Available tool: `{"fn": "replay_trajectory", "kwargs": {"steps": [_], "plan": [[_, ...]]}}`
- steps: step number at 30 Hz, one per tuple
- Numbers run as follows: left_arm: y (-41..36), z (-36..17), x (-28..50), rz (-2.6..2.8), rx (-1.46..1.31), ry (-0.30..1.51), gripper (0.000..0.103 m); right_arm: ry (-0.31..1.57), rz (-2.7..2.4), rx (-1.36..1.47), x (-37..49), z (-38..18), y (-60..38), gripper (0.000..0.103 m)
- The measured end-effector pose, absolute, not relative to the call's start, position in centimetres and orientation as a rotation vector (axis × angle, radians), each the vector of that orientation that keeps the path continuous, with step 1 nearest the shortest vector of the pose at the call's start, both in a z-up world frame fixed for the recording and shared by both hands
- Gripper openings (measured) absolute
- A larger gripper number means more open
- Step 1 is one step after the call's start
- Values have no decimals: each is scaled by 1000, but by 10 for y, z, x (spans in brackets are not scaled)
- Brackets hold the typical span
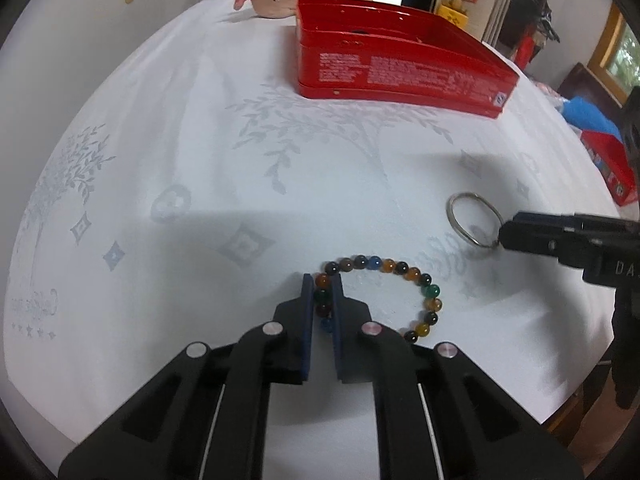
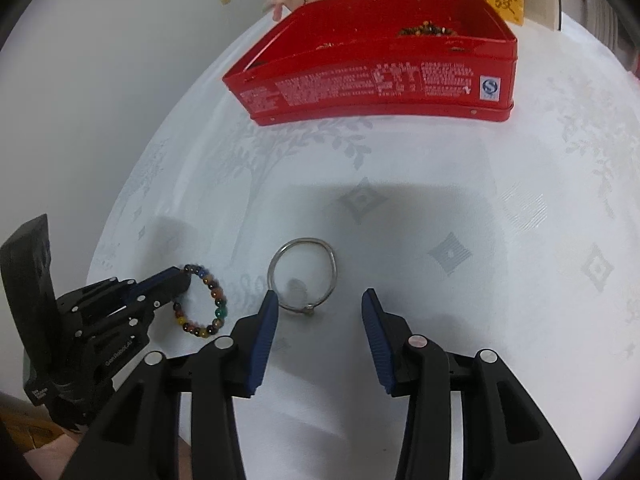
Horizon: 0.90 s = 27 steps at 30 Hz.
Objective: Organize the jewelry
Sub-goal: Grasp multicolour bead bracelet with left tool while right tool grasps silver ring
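Nearest the lens, the left claw (image 1: 322, 300) pinches the bead bracelet (image 1: 384, 296) by a few beads on the table (image 1: 200, 140); lifted, the beads could slip free. Rightward, the right claw (image 2: 320, 312) stands half-open at the metal ring (image 2: 302, 276), gripping nothing, and could nudge it away short of the red tin (image 2: 372, 80).
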State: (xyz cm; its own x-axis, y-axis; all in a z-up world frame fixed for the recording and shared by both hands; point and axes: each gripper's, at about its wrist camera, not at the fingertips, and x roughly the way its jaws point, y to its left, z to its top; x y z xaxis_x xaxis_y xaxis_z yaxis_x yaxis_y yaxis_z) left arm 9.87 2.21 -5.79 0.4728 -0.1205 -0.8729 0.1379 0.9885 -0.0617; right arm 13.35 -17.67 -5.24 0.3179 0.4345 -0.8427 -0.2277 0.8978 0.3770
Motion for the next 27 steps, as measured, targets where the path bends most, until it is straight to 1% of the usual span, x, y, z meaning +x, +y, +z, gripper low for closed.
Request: {"fn": "replay_trajectory", "kwargs": {"steps": [2, 4, 8, 9, 12, 13, 15, 19, 27], "plan": [[23, -58, 99, -164, 13, 1065, 7, 1179, 421, 209, 135, -54, -176, 32], [24, -57, 99, -171, 10, 1063, 7, 1183, 408, 193, 135, -55, -171, 21], [26, -57, 98, -185, 1, 1064, 7, 1174, 388, 127, 133, -56, -158, 17], [27, -57, 97, -187, -2, 1064, 7, 1170, 383, 110, 132, -56, -156, 15], [27, -57, 98, -196, -9, 1063, 7, 1156, 378, 53, 129, -55, -152, 13], [27, -56, 98, -198, -10, 1062, 7, 1152, 375, 39, 129, -54, -152, 9], [28, -56, 98, -201, -15, 1061, 7, 1139, 350, 10, 130, -53, -154, 5], [29, -53, 97, -204, -23, 1049, 7, 1112, 331, -12, 131, -47, -162, 5], [26, -42, 100, -232, -54, 1025, 7, 1064, 355, 34, 129, -33, -179, 5]]}}
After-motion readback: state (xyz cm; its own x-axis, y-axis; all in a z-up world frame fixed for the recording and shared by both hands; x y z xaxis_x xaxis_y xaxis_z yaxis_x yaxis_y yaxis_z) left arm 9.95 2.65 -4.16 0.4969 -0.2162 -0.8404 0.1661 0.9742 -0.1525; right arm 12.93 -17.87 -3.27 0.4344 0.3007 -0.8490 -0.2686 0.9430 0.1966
